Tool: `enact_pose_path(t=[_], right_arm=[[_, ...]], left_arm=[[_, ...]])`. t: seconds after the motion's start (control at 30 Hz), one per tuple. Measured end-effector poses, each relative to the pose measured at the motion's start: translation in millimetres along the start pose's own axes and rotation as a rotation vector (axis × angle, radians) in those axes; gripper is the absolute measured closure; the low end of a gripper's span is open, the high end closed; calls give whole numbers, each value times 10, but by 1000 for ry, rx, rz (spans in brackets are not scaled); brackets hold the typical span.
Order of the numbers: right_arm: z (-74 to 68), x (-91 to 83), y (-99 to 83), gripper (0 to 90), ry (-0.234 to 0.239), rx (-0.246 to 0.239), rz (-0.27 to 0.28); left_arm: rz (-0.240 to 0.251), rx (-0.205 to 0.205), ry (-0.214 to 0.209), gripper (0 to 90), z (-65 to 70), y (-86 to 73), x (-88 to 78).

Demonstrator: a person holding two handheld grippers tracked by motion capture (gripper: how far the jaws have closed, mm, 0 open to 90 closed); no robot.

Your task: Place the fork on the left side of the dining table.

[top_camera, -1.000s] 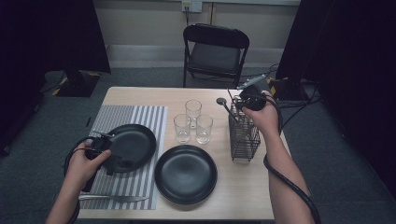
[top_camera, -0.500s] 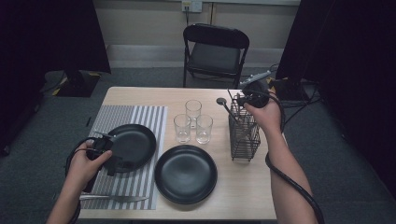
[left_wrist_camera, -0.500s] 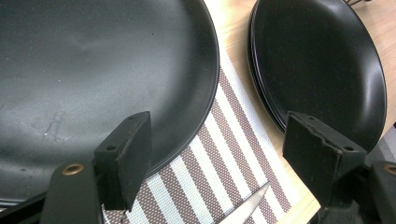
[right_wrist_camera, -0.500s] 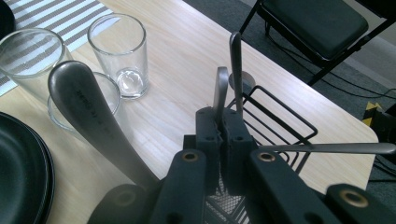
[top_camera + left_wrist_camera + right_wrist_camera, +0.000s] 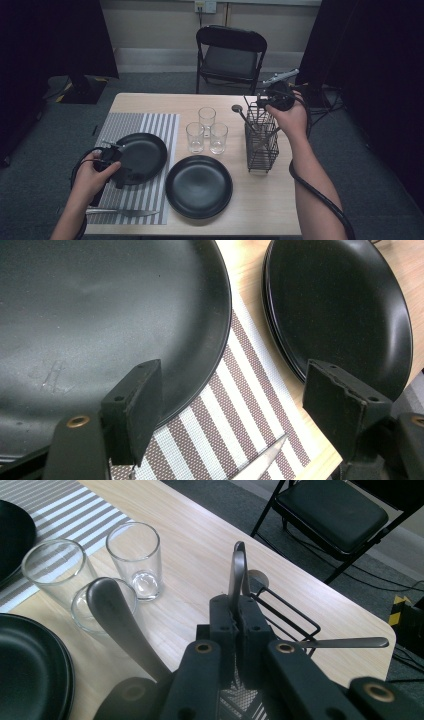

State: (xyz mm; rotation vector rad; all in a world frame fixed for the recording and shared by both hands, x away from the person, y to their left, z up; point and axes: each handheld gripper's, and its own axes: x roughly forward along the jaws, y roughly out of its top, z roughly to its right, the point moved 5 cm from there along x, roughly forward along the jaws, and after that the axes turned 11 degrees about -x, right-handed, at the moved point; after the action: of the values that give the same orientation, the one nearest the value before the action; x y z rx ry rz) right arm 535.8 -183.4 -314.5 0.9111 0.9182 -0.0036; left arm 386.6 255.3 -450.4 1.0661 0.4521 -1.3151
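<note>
My right gripper is above the black wire cutlery caddy at the table's right side. It is shut on the thin steel handle of a utensil, whose lower end is hidden. Two more utensils, a dark-handled one and a steel one, lean out of the caddy. My left gripper stands open low over the striped placemat. One jaw is over the near rim of the black plate and nothing is between the jaws.
A second black plate lies on the bare wood at the front centre. Three empty glasses stand together mid-table, left of the caddy. A knife lies along the placemat's front edge. A folding chair stands behind the table.
My right gripper has risen a little above the caddy with the steel handle in its jaws. The left hand has stayed by the plate.
</note>
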Motion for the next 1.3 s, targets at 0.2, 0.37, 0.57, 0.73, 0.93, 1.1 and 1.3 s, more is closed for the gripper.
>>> enact_pose_path(t=[0.2,0.37,0.57,0.73,0.93,1.1,1.3], right_arm=[[18,-79,52,876,-1,-4,6],[34,-156,90,876,-7,-12,11],[41,-248,122,876,-11,-11,25],[44,-318,149,876,-15,-14,36],[56,-403,228,876,-24,-24,51],[70,-464,297,876,-30,-36,54],[62,-531,345,876,-31,-40,64]], left_arm=[[0,-2,-4,242,2,-1,-3],[-3,2,-4,242,11,-2,4],[4,-3,-7,242,20,-2,-8],[3,0,-7,242,17,-5,-15],[4,-4,-11,242,26,-5,-12],[8,-4,-12,242,26,-2,-22],[10,-3,-13,242,18,-3,-37]])
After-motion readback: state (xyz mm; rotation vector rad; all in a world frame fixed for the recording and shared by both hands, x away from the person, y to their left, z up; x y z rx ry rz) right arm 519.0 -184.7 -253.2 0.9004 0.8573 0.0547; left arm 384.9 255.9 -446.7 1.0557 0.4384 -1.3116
